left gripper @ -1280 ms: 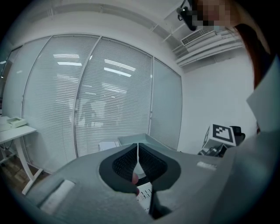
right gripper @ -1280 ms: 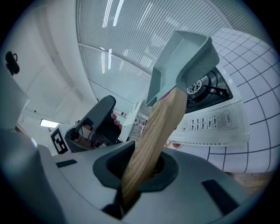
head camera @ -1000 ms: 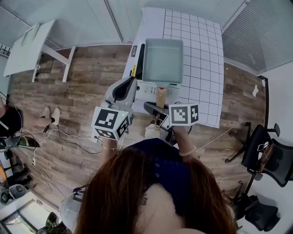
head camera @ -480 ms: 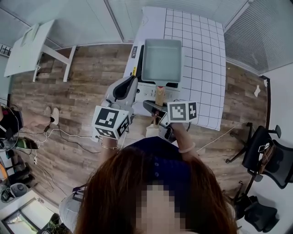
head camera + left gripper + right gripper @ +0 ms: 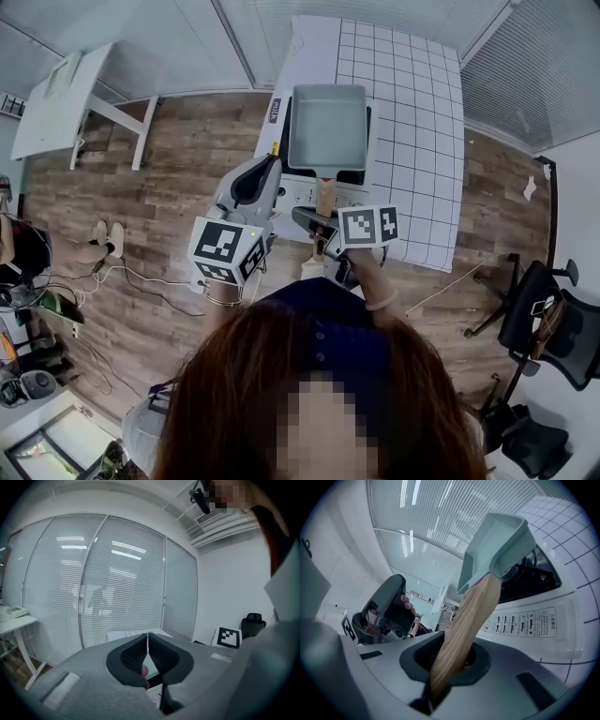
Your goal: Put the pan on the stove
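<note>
Steep downward head view of a person standing at the near edge of a white table [image 5: 412, 141] covered with a grid sheet. A white tabletop stove [image 5: 302, 192] sits near the table's left edge.

The right gripper [image 5: 451, 660] is clamped on the wooden handle [image 5: 473, 616] of a square grey-green pan [image 5: 326, 127]. The handle runs up between its jaws.

Over the last second the pan has drifted slightly left and looks a little smaller from above, which suggests it has been lowered. It now covers most of the stove's dark burner [image 5: 529, 576]. In the right gripper view the pan's body hangs over that burner and seems not yet to rest on it.

The left gripper [image 5: 148, 644] has its jaws pressed together with nothing between them. It is held left of the stove, aimed at window blinds [image 5: 117, 583].

By this judgement the pan is lined up, so only the set-down and release remain.
</note>
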{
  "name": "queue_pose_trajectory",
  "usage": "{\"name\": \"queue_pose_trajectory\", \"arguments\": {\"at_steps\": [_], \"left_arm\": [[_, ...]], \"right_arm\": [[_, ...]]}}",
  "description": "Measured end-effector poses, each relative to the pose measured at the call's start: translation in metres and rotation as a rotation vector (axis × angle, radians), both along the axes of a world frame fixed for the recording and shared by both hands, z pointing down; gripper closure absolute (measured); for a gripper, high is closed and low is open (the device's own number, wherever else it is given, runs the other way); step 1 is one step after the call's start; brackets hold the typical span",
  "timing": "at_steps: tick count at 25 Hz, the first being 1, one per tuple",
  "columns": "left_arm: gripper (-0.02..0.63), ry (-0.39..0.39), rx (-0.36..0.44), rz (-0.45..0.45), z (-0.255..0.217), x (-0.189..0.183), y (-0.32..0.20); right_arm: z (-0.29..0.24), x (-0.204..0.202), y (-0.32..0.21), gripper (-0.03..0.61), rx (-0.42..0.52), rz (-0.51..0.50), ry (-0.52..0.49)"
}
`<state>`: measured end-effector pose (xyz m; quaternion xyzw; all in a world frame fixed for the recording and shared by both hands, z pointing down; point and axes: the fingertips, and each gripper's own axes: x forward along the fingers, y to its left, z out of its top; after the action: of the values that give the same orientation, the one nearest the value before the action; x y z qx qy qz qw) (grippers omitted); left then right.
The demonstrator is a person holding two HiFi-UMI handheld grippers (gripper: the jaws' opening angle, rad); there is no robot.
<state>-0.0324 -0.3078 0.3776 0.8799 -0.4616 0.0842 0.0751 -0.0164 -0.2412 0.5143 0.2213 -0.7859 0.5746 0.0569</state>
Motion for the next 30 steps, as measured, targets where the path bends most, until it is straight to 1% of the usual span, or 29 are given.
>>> {"name": "queue_pose_trajectory", "arguments": {"at_steps": [5,17,26,30], "left_arm": [[0.592,-0.013,-0.006,0.003,0.002,0.002,-0.001],[0.592,-0.032,0.000,0.003,0.001,0.001,-0.005],[0.592,-0.035,-0.002,-0.008,0.002,-0.005,-0.006],[0.592,-0.036,-0.008,-0.009,0.004,-0.005,-0.006]], "right_arm": [[0.008,-0.001,-0.003,0.531,-0.019,0.009,-0.021],[0.019,-0.002,-0.006,0.529,-0.035,0.020,-0.028],[0.027,-0.002,-0.009,0.529,-0.036,0.016,-0.021],[0.029,-0.003,-0.011,0.529,-0.047,0.020,-0.032]]}}
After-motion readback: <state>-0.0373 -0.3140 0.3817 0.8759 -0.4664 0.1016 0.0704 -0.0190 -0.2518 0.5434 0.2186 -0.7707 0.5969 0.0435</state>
